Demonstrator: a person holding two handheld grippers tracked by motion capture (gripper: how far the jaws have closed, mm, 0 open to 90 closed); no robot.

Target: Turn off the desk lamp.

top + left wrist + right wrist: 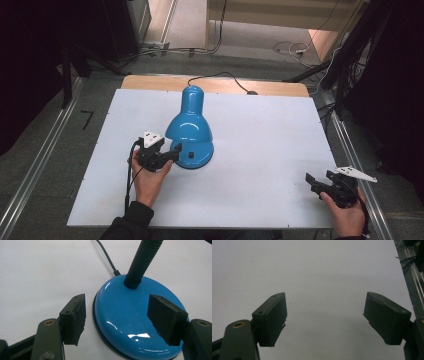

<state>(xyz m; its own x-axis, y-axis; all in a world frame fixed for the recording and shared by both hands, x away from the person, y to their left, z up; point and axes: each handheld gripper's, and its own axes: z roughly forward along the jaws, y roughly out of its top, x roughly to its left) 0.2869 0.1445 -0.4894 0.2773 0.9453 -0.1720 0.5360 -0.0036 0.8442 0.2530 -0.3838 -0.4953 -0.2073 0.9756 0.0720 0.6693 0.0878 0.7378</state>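
- The blue lamp (pixel 190 131) stands on the white surface (pixel 260 150), a little left of the middle, with its shade bent down over its round base (pixel 140 322).
- The left hand-held gripper (pixel 169 152) is at the base on its left side. Its jaws are apart: one is over the base, one beside the rim, and the pads do not press on it.
- The right hand-held gripper (pixel 314 181) rests near the right edge, well apart from the lamp, jaws wide with nothing between.

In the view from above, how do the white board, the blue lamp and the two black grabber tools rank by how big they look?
1. white board, by far the largest.
2. blue lamp.
3. left gripper and right gripper: these look about alike, so I would not rank one above the other.
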